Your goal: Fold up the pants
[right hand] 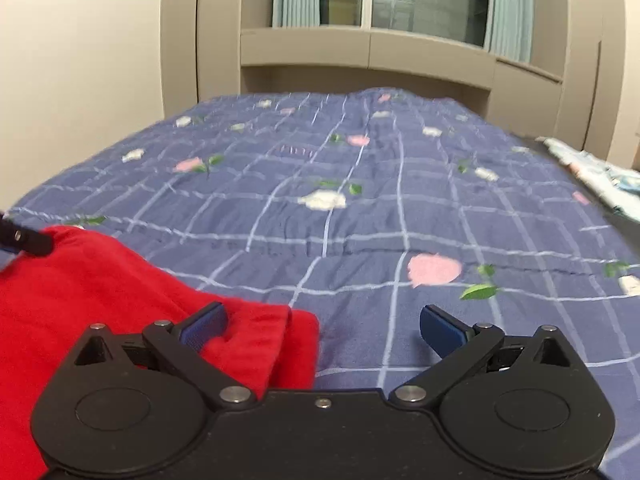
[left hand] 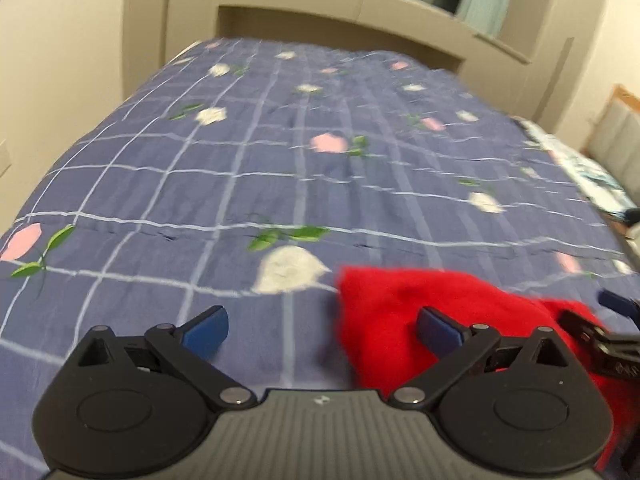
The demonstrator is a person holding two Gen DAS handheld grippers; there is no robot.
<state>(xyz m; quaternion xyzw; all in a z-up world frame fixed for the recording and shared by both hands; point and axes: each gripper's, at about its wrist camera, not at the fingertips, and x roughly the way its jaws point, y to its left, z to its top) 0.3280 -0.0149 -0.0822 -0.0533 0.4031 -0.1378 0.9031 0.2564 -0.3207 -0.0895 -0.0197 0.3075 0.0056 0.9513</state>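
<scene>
— Pants status? Your soft red fleece pants lie bunched on the blue checked floral bedspread.
— Folding looks unfinished; both your left hand-held gripper and right hand-held gripper gape wide, holding nothing.

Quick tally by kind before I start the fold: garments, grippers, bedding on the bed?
Red pants: 1
Grippers: 2, the left gripper and the right gripper, both open with nothing held
Blue checked floral quilt: 1
Light patterned cloth at the bed's right edge: 1
Total: 5
</scene>
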